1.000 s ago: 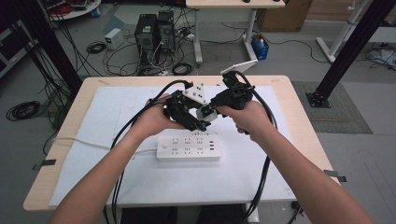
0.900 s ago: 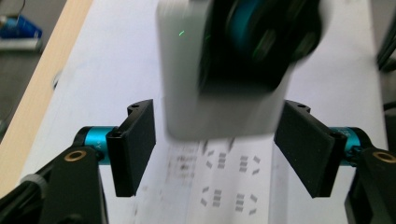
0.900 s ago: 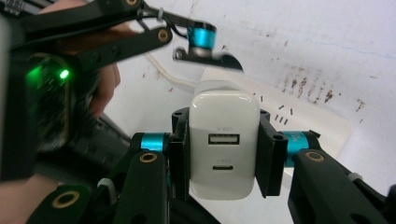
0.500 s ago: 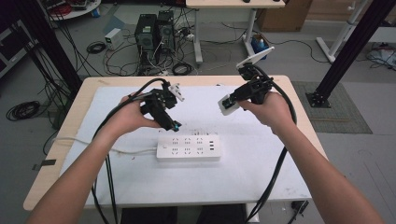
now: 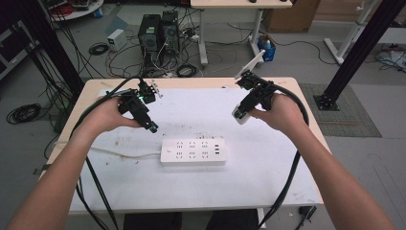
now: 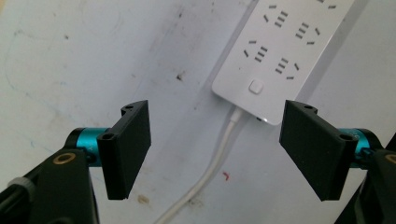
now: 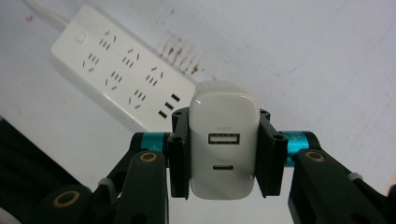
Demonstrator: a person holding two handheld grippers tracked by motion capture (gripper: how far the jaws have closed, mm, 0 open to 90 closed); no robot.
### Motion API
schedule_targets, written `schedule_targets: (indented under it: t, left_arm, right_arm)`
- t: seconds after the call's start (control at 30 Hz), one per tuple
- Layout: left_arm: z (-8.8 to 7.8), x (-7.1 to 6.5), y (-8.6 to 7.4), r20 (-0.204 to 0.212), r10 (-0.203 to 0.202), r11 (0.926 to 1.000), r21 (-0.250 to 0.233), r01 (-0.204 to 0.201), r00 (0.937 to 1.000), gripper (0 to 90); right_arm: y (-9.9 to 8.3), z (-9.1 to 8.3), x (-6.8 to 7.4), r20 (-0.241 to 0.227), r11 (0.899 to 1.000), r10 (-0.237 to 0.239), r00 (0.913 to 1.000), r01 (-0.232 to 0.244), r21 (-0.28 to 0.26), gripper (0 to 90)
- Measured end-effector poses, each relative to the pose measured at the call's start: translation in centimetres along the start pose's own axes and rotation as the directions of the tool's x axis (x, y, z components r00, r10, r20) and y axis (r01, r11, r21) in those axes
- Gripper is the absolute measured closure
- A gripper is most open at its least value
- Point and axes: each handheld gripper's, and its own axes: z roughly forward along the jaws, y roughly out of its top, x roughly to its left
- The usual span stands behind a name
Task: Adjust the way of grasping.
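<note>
My right gripper (image 7: 223,161) pinches the white charger (image 7: 223,140) by its two flat sides, above and to the right of the power strip (image 5: 193,152), well clear of it. My left gripper (image 6: 217,149) hangs spread and empty over the strip's switch end, just above where the cord (image 6: 219,154) leaves it.

The risk I see is the prongs: I cannot see them from here, so I may meet the sockets skewed and scrape the strip's face or push it sliding across the table (image 5: 268,172), since nothing pins it. The smooth shell could also twist between my pads.

The charger's long axis runs along my jaws, USB face toward my camera, the prong end probably pointing away, toward the table.
</note>
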Motion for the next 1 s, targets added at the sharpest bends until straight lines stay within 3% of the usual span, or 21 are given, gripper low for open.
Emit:
schedule_targets:
  t: [0.1,0.2,0.37,1.0]
  left_arm:
    - [0.20,0.45,-0.28,0.021,-0.022,0.9995,0.025,0.021,0.9996,25.1]
    - [0.21,0.58,-0.37,0.016,-0.023,0.9992,0.034,0.022,0.9996,22.5]
    - [-0.22,0.57,-0.37,0.014,-0.022,0.9997,0.009,0.021,0.9997,22.4]
    - [-0.34,0.29,-0.25,0.011,-0.011,0.9999,-0.006,0.011,0.9999,22.4]
  right_arm:
    - [0.53,0.27,0.68,0.002,0.999,-0.044,0.9990,0.044,0.032,62.6]
    - [0.66,0.31,0.75,0.005,0.998,-0.052,0.9986,0.052,0.040,62.6]
    - [0.64,0.37,0.59,0.002,0.997,-0.069,0.9976,0.068,0.041,62.6]
    - [0.31,0.23,0.38,0.013,0.998,-0.043,0.9990,0.042,0.037,62.6]
